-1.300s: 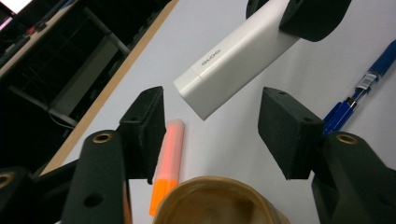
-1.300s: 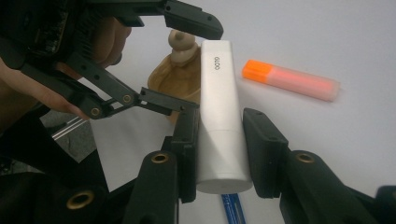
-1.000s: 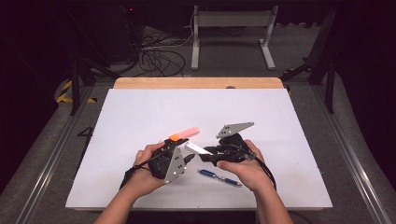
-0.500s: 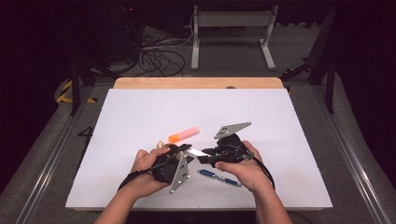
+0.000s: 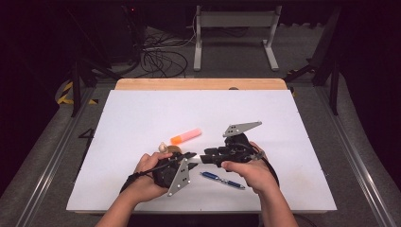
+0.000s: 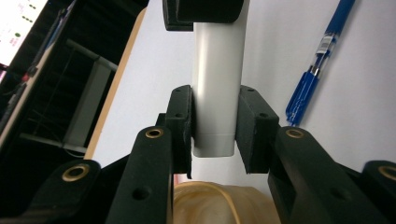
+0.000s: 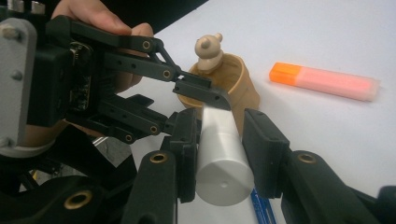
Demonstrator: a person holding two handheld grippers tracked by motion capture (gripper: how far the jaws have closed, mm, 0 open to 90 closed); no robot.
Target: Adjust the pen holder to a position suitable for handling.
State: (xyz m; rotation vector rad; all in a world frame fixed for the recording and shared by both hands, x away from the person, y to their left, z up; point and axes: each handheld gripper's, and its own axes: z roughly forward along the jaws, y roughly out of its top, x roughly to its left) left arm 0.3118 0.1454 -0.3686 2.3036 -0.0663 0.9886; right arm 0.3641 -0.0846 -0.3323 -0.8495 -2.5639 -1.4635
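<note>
Both claws (image 5: 196, 157) over white tabletop (image 5: 142, 113)

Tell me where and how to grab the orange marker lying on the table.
Grip the orange marker across the middle of its barrel, coming straight down from above. It lies flat with bare table on both long sides, so the jaws likely fit either side.

my tongs' jaws are matt black plastic with brass-coloured rivets. between them sits a smooth, satin white plastic tube (image 6: 217, 88). the cup (image 7: 231, 86) looks like glossy tan plastic, the highlighter (image 7: 324, 81) translucent orange plastic, the pen (image 6: 317, 63) shiny blue; the table (image 5: 142, 113) is matt white.
</note>
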